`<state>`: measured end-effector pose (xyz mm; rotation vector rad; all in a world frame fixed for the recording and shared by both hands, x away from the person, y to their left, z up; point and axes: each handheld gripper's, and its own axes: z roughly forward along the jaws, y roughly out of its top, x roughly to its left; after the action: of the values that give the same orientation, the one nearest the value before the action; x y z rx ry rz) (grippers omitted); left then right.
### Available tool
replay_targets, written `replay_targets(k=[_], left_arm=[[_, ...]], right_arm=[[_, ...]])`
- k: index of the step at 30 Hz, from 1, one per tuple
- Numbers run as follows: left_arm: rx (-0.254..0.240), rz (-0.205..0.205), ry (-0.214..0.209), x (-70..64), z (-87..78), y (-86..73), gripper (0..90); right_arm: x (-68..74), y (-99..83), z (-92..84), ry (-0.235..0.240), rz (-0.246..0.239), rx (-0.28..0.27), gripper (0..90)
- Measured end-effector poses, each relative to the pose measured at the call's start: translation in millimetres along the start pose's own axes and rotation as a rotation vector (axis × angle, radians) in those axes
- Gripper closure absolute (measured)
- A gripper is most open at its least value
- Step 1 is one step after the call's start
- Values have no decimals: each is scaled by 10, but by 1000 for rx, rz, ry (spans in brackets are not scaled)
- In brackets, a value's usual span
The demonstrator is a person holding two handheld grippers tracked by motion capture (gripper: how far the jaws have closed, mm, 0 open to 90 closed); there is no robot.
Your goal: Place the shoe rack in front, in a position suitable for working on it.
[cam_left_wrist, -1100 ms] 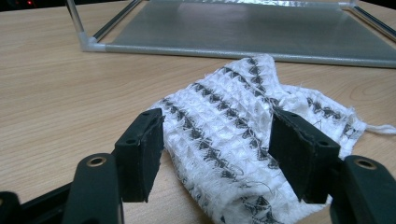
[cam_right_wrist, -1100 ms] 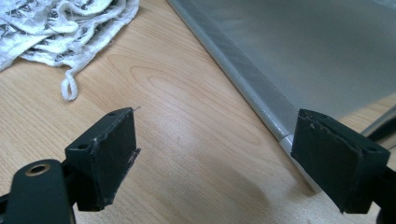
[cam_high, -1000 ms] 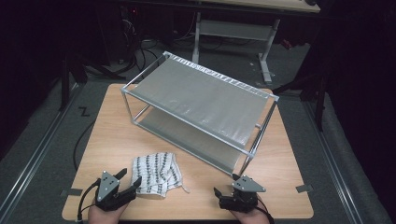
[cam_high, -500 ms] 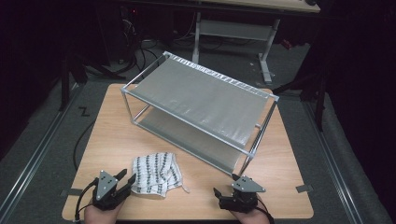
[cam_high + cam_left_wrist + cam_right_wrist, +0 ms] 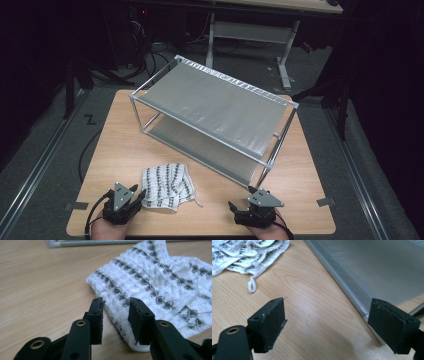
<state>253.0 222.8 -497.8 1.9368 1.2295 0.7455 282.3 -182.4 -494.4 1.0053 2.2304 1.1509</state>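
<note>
Closing in on the cloth's near corner, the left gripper (image 5: pixel 115 311) has its jaws drawn narrow – they've just been closing – w/ the cloth (image 5: pixel 160 287) edge lying betw. the pads. A gap remains either side in the left gripper view, so can't tell if the pads press on it yet; the fabric looks unpinched and flat on the table (image 5: pixel 37 282). From that gripper the cloth spreads ahead and to its right, white knit w/ dark patterned bands, crumpled at the far side.

Right gripper (image 5: pixel 328 322) sits low over bare wood, jaws wide apart, nothing betw. them. Ahead-left of it lies the cloth's frayed edge w/ a loose loop of yarn; ahead-right, just beside its right jaw, the grey shelf rack (image 5: pixel 372 270) – lower fabric panel and metal rail.

High view: both grippers at the near table edge, cloth beside the left one, rack beyond
</note>
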Motion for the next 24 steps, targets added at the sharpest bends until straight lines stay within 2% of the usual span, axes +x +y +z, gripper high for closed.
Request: replay_targets(k=[8, 13, 17, 18, 19, 21, 23, 24], left_arm=[[41, 63, -57, -161, 58, 4, 625], [38, 121, -112, -353, 58, 33, 596], [41, 176, -166, -563, 81, 62, 588], [46, 178, -177, -602, 81, 69, 585], [32, 198, -210, -667, 93, 83, 580], [22, 233, -251, -784, 90, 106, 544], [-26, 265, -270, -851, 46, 148, 537], [-59, 261, -268, -851, 3, 179, 533]], right_arm=[[-1, 0, 5, 0, 0, 5, 143], [3, -3, 11, 0, -5, 10, 144], [6, -4, 16, 4, -6, 12, 144], [8, -4, 17, 5, -7, 12, 144], [10, -4, 17, 5, -6, 13, 145], [13, -5, 22, 8, -11, 17, 145], [13, -5, 22, 9, -11, 17, 145], [13, -5, 20, 9, -11, 17, 145]])
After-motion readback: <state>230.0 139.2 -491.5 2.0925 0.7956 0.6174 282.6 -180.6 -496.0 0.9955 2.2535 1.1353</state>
